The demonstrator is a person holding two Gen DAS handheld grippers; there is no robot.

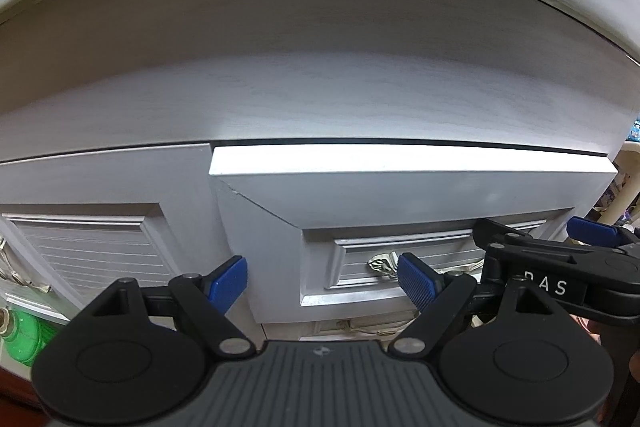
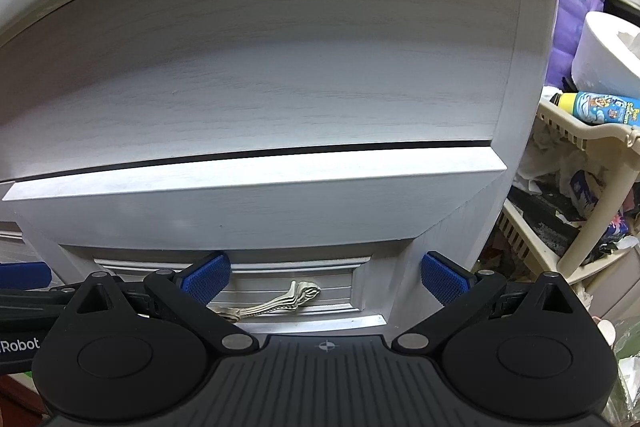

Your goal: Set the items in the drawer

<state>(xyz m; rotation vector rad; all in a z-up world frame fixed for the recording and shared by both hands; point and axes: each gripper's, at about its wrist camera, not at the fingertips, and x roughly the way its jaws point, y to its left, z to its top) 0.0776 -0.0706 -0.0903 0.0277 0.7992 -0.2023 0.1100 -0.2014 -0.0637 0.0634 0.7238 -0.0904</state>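
A pale grey wooden drawer [image 1: 400, 183] stands slightly ajar in a cabinet, a thin dark gap above its top edge; it also shows in the right wrist view [image 2: 256, 195]. Its ornate metal handle [image 2: 280, 301] sits on the recessed front panel and also shows in the left wrist view [image 1: 382, 263]. My left gripper [image 1: 322, 283] is open and empty in front of the drawer's left part. My right gripper [image 2: 324, 281] is open and empty, close before the handle. The right gripper also shows at the right of the left wrist view [image 1: 532, 239]. No items to stow are visible.
A second drawer front [image 1: 92, 247] lies to the left. A green object [image 1: 22, 341] sits at lower left. A cream plastic rack [image 2: 580, 187] with a tube, paper and clutter stands right of the cabinet, beside a white roll [image 2: 604, 55]. The cabinet top overhangs above.
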